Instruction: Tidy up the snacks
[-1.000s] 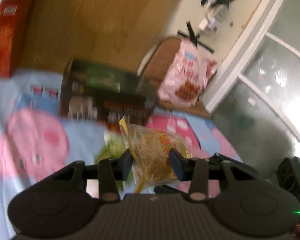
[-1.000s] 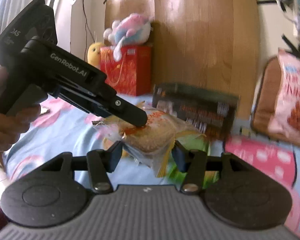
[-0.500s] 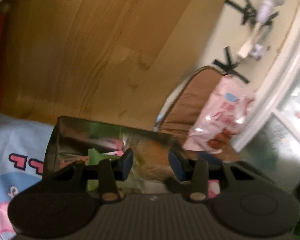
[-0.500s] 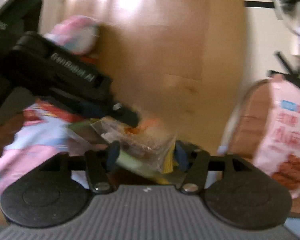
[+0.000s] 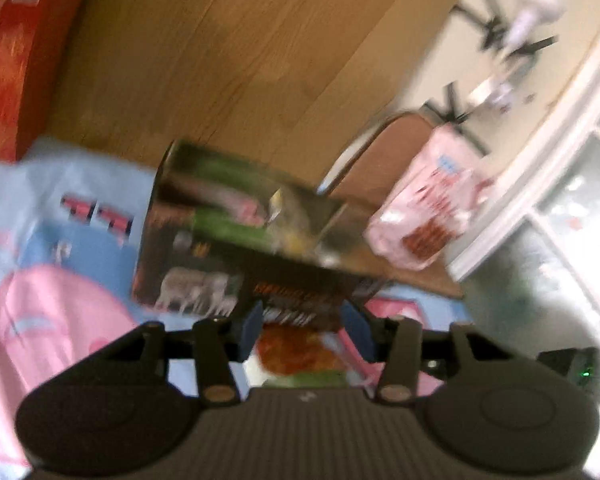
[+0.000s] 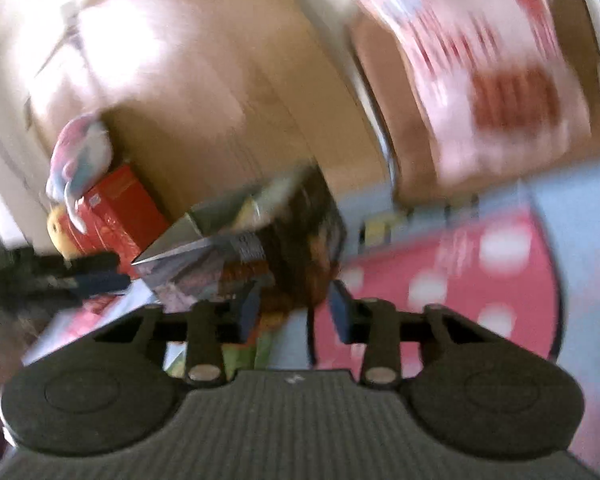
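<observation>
A dark open-topped box (image 5: 204, 280) stands on the cartoon bed sheet (image 5: 60, 208), with green and pink packets and a clear yellowish packet (image 5: 284, 216) inside. My left gripper (image 5: 303, 330) is just in front of the box, its jaws opening. An orange snack packet (image 5: 296, 350) lies on the sheet below the gap, and the pads are not pressing it. In the tilted, blurred right wrist view, my right gripper (image 6: 295, 312) points at the box (image 6: 300, 224), its jaws closing with nothing pressed between them. The left gripper (image 6: 96, 276) shows at the left.
A pink snack bag (image 5: 428, 204) leans on a brown chair (image 5: 388, 152) right of the box. A red box (image 5: 8, 60) and a plush toy (image 6: 80, 152) stand at the left against the wooden headboard (image 5: 228, 60). A window frame (image 5: 540, 152) runs on the right.
The clear yellowish packet has left the left gripper's pads and now sits in the box. The left gripper has drawn back from the box. The right view has rolled sharply and its jaws have narrowed.
</observation>
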A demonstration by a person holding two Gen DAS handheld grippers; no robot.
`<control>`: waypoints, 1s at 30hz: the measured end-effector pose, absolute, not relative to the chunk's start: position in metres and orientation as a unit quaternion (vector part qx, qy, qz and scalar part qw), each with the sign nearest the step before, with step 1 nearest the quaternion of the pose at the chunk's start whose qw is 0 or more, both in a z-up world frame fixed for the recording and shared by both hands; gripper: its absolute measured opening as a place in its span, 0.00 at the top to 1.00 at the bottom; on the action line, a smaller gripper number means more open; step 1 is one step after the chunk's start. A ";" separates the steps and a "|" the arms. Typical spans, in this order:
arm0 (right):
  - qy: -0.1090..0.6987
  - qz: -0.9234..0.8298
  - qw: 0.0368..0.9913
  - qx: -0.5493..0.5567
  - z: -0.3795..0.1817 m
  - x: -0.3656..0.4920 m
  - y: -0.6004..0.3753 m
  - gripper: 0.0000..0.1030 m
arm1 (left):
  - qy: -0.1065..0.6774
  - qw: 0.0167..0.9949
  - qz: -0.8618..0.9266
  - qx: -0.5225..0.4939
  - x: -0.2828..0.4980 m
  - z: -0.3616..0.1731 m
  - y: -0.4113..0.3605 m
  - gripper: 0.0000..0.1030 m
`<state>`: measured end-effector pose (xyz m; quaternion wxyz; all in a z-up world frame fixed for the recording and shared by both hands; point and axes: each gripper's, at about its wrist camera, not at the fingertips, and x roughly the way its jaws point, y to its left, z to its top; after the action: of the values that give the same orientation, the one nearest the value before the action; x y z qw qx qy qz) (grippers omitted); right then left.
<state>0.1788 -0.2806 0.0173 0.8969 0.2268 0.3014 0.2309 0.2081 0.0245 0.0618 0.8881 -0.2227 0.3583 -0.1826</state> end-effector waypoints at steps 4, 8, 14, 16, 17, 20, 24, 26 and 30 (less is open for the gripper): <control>0.342 0.244 0.870 0.260 0.002 0.194 -0.267 0.69 | 0.413 0.863 -0.166 -0.239 0.235 0.031 0.019 0.61; 0.365 0.266 0.847 0.280 -0.007 0.201 -0.242 0.73 | 0.433 0.850 -0.160 -0.254 0.241 0.011 0.013 0.78; 0.348 0.292 0.853 0.258 0.013 0.168 -0.235 0.82 | 0.411 0.866 -0.179 -0.220 0.198 0.035 0.015 0.81; 0.337 0.299 0.858 0.247 0.019 0.149 -0.234 0.84 | 0.404 0.872 -0.187 -0.203 0.177 0.042 0.014 0.81; 0.332 0.301 0.860 0.244 0.020 0.140 -0.232 0.84 | 0.403 0.872 -0.190 -0.202 0.167 0.043 0.014 0.81; 0.300 0.306 0.878 0.212 0.026 0.102 -0.236 0.84 | 0.387 0.876 -0.214 -0.193 0.132 0.046 0.015 0.81; 0.292 0.314 0.888 0.165 0.022 0.062 -0.233 0.84 | 0.391 0.874 -0.230 -0.174 0.094 0.035 0.012 0.81; 0.307 0.311 0.887 0.147 0.012 0.047 -0.231 0.84 | 0.402 0.872 -0.233 -0.153 0.081 0.025 0.005 0.81; 0.330 0.301 0.886 0.127 -0.005 0.027 -0.231 0.81 | 0.412 0.870 -0.238 -0.129 0.062 0.008 -0.003 0.80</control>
<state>0.0271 -0.2306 -0.0047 0.8856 0.1271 0.3303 0.3007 0.0624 -0.0031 0.0083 0.8697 -0.1293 0.4124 -0.2382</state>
